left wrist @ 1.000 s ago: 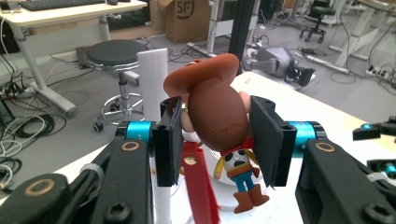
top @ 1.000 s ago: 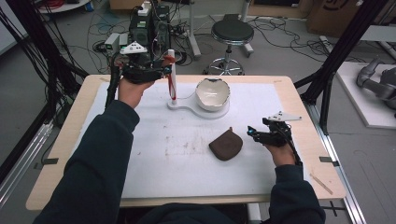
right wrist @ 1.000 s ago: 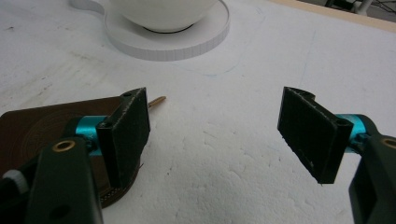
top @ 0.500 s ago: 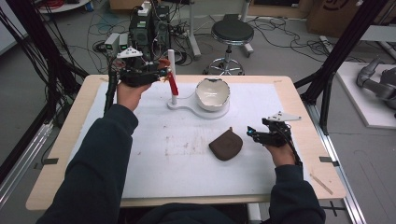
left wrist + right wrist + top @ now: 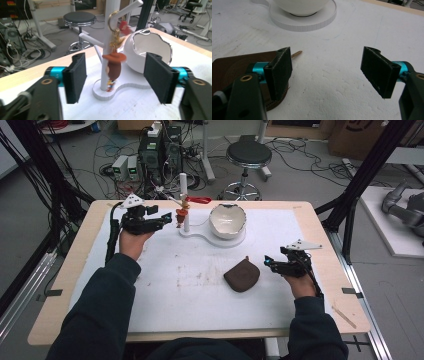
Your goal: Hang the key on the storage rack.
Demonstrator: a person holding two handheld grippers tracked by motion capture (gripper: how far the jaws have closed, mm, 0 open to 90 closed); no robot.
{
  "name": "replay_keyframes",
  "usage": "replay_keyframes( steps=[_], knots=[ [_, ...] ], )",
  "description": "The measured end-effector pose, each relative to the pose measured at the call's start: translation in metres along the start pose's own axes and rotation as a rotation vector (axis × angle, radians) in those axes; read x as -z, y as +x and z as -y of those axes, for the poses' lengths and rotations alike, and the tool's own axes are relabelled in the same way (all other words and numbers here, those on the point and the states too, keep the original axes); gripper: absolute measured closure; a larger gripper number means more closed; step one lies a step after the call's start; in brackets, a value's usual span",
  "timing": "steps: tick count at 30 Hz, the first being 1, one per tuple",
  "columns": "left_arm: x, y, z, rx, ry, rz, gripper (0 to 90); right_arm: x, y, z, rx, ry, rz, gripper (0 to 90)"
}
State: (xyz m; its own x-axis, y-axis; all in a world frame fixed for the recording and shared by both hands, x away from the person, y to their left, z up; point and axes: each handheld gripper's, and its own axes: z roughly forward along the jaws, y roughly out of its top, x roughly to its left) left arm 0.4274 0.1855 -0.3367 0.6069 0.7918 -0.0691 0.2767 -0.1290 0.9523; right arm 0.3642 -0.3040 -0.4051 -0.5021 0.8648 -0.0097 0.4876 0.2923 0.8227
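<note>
Two tongs work over the desk [image 5: 165, 320]. Nearest, the right tongs [image 5: 270, 263] rest released beside a brown pouch [image 5: 242, 275]. Farther off, the left tongs [image 5: 116, 76] have just been opening, their jaws standing clear on either side of a cowboy-hat keychain [image 5: 113, 67] that hangs by its ring on the white peg stand [image 5: 106, 47]. Beyond sits a white bowl [image 5: 227, 220].

The left gripper [image 5: 167, 220] has just spread its jaws wide; the right gripper [image 5: 270, 262] rests with jaws apart.
</note>
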Motion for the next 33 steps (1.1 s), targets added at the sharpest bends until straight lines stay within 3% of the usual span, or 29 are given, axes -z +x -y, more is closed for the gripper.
replay_keyframes(
  steps=[5, 9, 13, 15, 19, 21, 25, 33],
  knots=[
    [0.026, -0.010, 0.022, -0.073, -0.016, 0.002, 25.8, 0.001, 0.001, 0.000, -0.003, -0.004, -0.002, 25.6],
    [0.047, -0.015, 0.045, -0.083, -0.049, 0.012, 20.9, 0.001, 0.002, 0.000, 0.010, -0.005, -0.007, 25.6],
    [0.068, -0.012, 0.071, -0.069, -0.101, -0.033, 20.9, -0.001, 0.005, -0.001, 0.023, -0.004, -0.010, 25.6],
    [0.072, -0.004, 0.083, -0.023, -0.115, -0.047, 20.9, -0.002, 0.005, -0.002, 0.024, -0.003, -0.009, 25.5],
    [0.078, 0.004, 0.086, 0.012, -0.141, -0.071, 20.9, -0.004, 0.006, -0.004, 0.018, -0.013, -0.016, 25.5],
    [0.077, 0.008, 0.090, 0.014, -0.127, -0.078, 20.9, -0.005, 0.007, -0.004, 0.021, -0.008, -0.019, 25.4],
    [0.075, 0.018, 0.095, 0.061, -0.120, -0.076, 20.9, -0.006, 0.007, -0.005, 0.015, -0.010, -0.021, 25.3],
    [0.081, 0.015, 0.099, 0.057, -0.122, -0.072, 21.6, -0.008, 0.007, -0.006, 0.005, -0.013, -0.025, 24.1]
  ],
)
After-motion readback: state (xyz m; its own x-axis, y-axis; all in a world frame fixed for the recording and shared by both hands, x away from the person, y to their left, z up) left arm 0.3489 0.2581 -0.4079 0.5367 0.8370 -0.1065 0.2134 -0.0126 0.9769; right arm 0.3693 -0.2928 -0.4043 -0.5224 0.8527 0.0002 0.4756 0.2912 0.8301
